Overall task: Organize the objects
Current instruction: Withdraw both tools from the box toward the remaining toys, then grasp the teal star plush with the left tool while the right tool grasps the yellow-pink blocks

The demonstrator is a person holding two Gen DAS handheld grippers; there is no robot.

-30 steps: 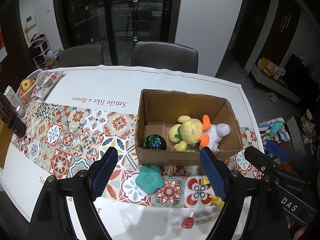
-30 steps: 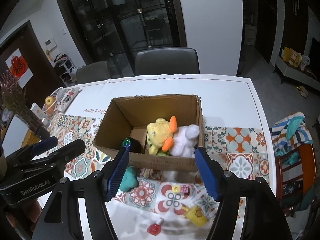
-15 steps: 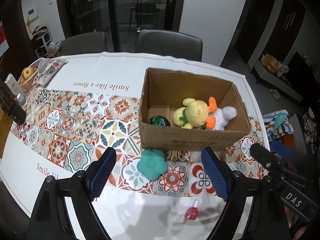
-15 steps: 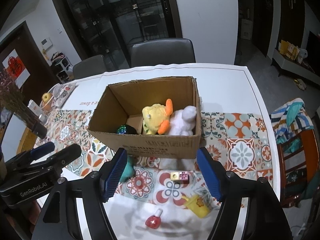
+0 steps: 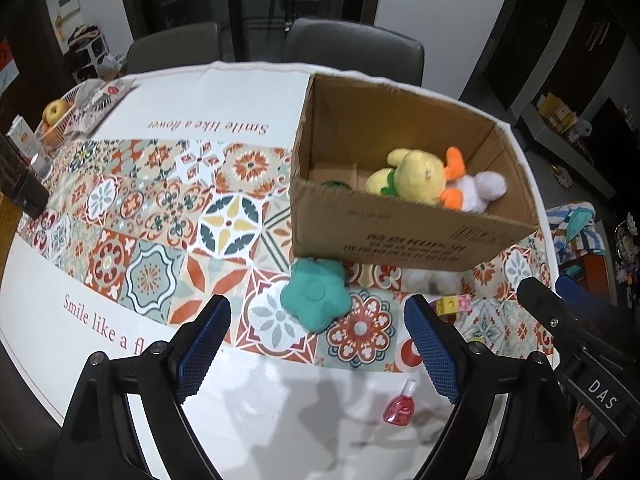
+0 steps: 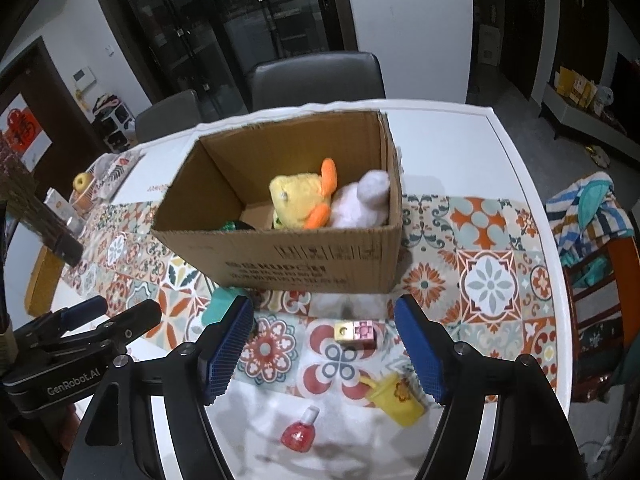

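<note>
An open cardboard box [image 5: 400, 240] [image 6: 300, 264] stands on the patterned tablecloth and holds a yellow duck plush [image 5: 416, 176] [image 6: 298, 196], a white plush [image 6: 364, 204] and a green ball [image 5: 334, 184]. In front of it lie a teal flower-shaped cushion [image 5: 316, 296], a yellow-and-pink block [image 6: 356, 330], a yellow toy cup [image 6: 396, 396] and a red nail polish bottle [image 5: 400, 404] [image 6: 300, 432]. My left gripper [image 5: 316, 312] hovers open above the cushion. My right gripper [image 6: 324, 308] hovers open above the block, cup and bottle. Neither holds anything.
A fruit basket with an apple [image 5: 56, 112] and a dark block [image 5: 20, 184] sit at the table's left end. Two grey chairs [image 5: 352, 48] stand behind the table. A chair draped with striped cloth [image 6: 592, 216] is off the right edge.
Both grippers have come down toward the table, so the box and loose toys look larger. The right view has rolled to level, and its jaws stand slightly wider.
</note>
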